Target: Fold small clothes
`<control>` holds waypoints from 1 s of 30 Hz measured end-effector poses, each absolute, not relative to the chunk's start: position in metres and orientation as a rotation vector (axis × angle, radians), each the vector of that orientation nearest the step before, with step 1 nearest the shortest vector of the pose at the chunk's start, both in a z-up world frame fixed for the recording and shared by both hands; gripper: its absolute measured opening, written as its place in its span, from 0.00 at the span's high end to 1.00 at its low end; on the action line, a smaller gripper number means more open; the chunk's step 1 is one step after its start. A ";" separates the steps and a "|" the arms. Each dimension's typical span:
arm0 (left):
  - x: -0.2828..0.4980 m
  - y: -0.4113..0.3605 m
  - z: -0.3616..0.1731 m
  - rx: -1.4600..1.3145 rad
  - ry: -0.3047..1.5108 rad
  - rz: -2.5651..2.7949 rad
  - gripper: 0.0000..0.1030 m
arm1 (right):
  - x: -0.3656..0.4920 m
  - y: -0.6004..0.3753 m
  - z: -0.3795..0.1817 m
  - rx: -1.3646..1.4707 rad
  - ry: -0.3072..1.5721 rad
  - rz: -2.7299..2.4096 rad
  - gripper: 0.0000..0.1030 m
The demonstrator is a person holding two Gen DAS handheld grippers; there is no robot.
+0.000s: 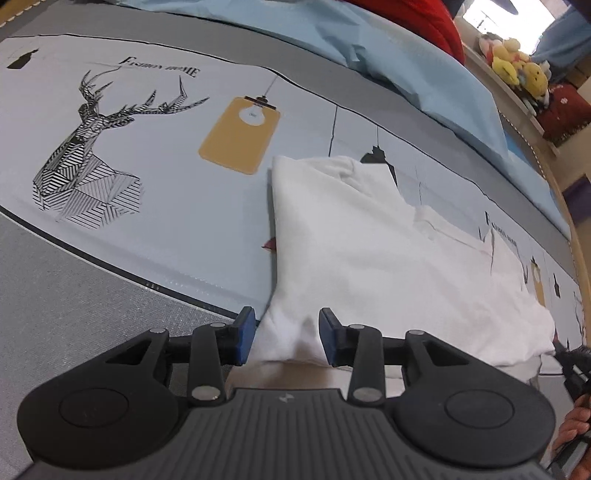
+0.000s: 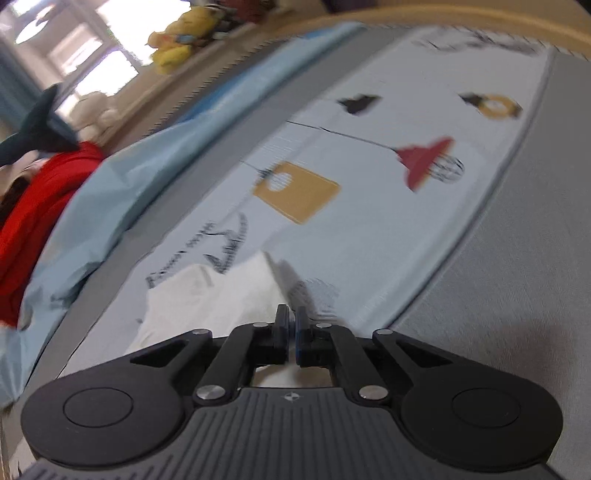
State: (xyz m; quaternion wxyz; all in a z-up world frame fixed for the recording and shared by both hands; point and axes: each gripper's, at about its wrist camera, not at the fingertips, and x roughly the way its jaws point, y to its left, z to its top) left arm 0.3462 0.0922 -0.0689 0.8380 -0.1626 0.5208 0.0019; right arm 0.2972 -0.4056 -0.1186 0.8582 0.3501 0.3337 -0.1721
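A white garment (image 1: 369, 254) lies partly folded on a printed bedsheet (image 1: 147, 229). My left gripper (image 1: 287, 338) is open, its blue pads either side of the garment's near corner, which sits between them. In the right wrist view the same white garment (image 2: 221, 299) lies under and ahead of my right gripper (image 2: 291, 325). Its jaws are nearly together and white cloth shows between and below them, so it is shut on an edge of the garment. The right view is motion-blurred.
A light blue quilt (image 1: 406, 62) and a red cloth (image 1: 417, 22) lie along the far side of the bed. Plush toys (image 1: 517, 62) sit on a shelf beyond. A wooden bed rim (image 1: 569, 229) curves at the right. The grey sheet border (image 2: 517, 258) lies nearest me.
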 end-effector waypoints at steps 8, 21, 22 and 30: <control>0.342 0.091 -0.064 -0.212 1.102 0.034 0.86 | 0.292 -0.415 -0.118 0.625 0.787 -0.429 0.95; 0.327 0.067 -0.043 -0.113 0.964 -0.022 0.85 | 0.294 -0.391 -0.121 0.479 0.835 -0.168 0.78; 0.327 0.066 -0.049 -0.094 0.978 -0.028 0.84 | 0.294 -0.388 -0.119 0.439 0.834 -0.156 0.78; 0.282 0.068 -0.042 -0.015 0.986 -0.019 0.74 | 0.231 -0.400 -0.072 0.443 0.827 -0.114 0.77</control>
